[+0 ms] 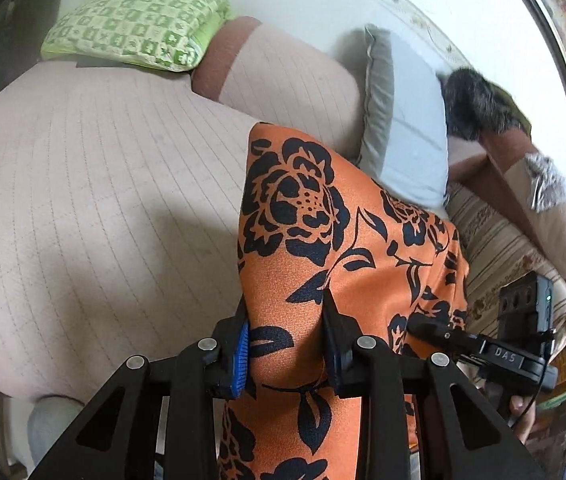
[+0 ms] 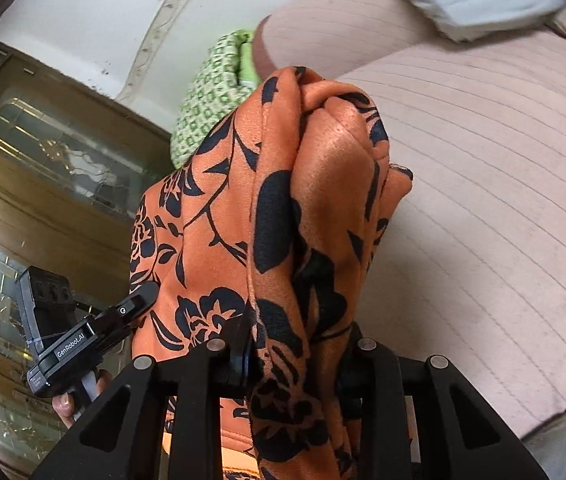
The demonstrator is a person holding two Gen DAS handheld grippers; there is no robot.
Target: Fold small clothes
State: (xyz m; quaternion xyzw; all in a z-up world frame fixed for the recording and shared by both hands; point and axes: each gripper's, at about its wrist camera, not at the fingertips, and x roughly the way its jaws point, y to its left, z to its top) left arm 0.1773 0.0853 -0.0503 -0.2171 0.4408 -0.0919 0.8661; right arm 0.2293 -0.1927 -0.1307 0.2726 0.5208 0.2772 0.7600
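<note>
An orange garment with a black flower print [image 1: 323,248] hangs between both grippers above a pale pink quilted bed [image 1: 95,200]. My left gripper [image 1: 287,344] is shut on a fold of it, the cloth bulging between the blue pads. My right gripper [image 2: 295,360] is shut on a bunched edge of the same garment [image 2: 283,208], which drapes over the fingers and hides them. The right gripper shows at the right of the left wrist view [image 1: 515,344], and the left gripper shows at the left of the right wrist view [image 2: 71,336].
A green patterned pillow [image 1: 139,24] lies at the bed's far end. A grey-blue pillow [image 1: 407,120] and a dark furry cloth [image 1: 479,104] lie by the wall. A striped cushion [image 1: 499,256] is on the right. A wooden glass cabinet [image 2: 35,184] stands beside the bed [image 2: 483,200].
</note>
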